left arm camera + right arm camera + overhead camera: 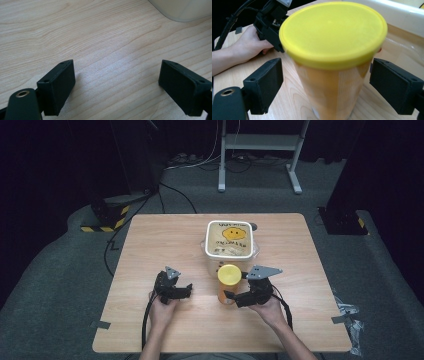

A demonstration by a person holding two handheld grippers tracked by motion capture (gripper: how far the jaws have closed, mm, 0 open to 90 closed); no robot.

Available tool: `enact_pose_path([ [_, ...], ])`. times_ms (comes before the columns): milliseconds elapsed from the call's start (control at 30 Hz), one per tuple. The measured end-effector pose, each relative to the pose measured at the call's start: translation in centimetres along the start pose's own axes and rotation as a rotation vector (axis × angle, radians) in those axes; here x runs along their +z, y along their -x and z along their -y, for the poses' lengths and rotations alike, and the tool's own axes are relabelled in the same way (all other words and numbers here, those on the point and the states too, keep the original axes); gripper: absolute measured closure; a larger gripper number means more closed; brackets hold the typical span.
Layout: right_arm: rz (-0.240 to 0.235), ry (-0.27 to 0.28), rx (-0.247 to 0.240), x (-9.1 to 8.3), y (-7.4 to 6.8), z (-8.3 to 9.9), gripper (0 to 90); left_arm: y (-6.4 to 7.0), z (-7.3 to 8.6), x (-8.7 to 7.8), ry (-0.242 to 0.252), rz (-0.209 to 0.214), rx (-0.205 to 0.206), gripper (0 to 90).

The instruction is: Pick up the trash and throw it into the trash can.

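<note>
Orange translucent plastic jar with the round yellow lid stands upright near the middle of your wooden counter, just in front of the white square lidded container with the smiley face. Your right claw is spread wide with the jar between its jaws, neither pad touching it in the right gripper view. Your left claw sits over bare wood left of the jar, also wide open and holding nothing.
</note>
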State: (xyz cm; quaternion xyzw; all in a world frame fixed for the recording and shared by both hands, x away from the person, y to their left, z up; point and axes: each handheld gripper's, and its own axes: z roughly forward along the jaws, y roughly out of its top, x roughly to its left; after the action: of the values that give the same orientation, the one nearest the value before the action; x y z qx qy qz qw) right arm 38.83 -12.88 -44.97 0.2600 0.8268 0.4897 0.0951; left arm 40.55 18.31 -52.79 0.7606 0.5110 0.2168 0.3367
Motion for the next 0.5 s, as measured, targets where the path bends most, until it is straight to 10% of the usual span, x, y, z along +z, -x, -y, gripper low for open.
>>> enact_pose_path([
  [500, 0.049, 0.019, -0.050, 1.08, -0.44, -0.72, 23.6, 0.00, 0.01, -0.01, 0.000, 0.000, 0.002, 14.4],
])
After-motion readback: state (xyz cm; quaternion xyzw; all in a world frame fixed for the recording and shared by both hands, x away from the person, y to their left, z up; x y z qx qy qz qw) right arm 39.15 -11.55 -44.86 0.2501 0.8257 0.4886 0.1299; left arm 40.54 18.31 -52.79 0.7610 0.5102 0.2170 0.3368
